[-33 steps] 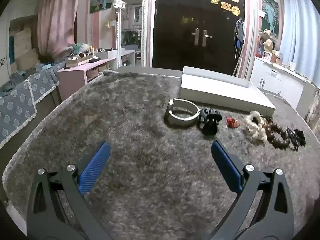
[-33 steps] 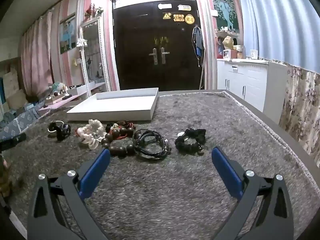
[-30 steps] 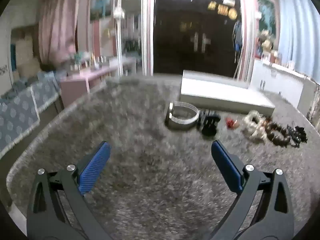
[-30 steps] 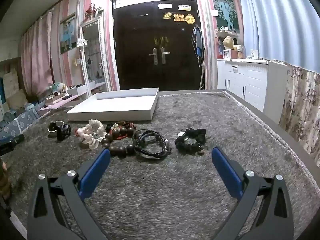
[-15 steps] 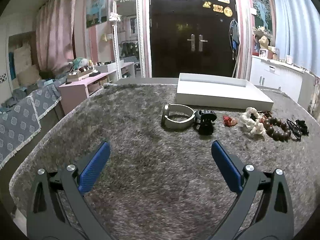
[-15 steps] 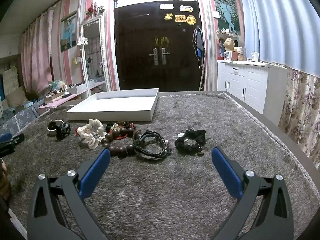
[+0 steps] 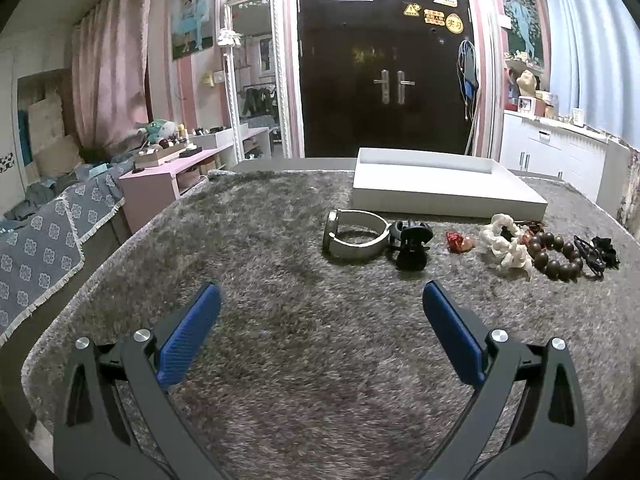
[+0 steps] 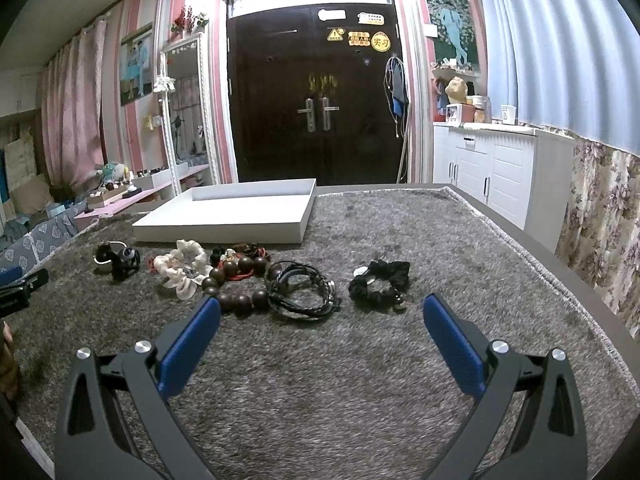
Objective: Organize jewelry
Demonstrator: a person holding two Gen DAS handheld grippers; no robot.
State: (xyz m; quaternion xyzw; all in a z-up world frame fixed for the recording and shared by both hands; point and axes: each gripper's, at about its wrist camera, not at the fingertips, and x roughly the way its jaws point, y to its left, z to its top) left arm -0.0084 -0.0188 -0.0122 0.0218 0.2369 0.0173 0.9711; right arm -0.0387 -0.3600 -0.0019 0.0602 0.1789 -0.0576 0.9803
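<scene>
Claws, left (image 7: pixel 320 312) and right (image 8: pixel 320 320), gape wide; one tray (image 8: pixel 224 222), one bead bracelet (image 8: pixel 236 280).

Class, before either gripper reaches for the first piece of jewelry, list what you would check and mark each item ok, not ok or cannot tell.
1. Left gripper open and holding nothing: ok.
2. Right gripper open and holding nothing: ok.
3. White tray free of items: ok as far as its floor shows.
4. Black scrunchie lying apart from the other pieces: ok.
5. Bead bracelet apart from the black cord bracelet: not ok, they touch.
6. Whether the watch and black hair clip touch: cannot tell.
</scene>
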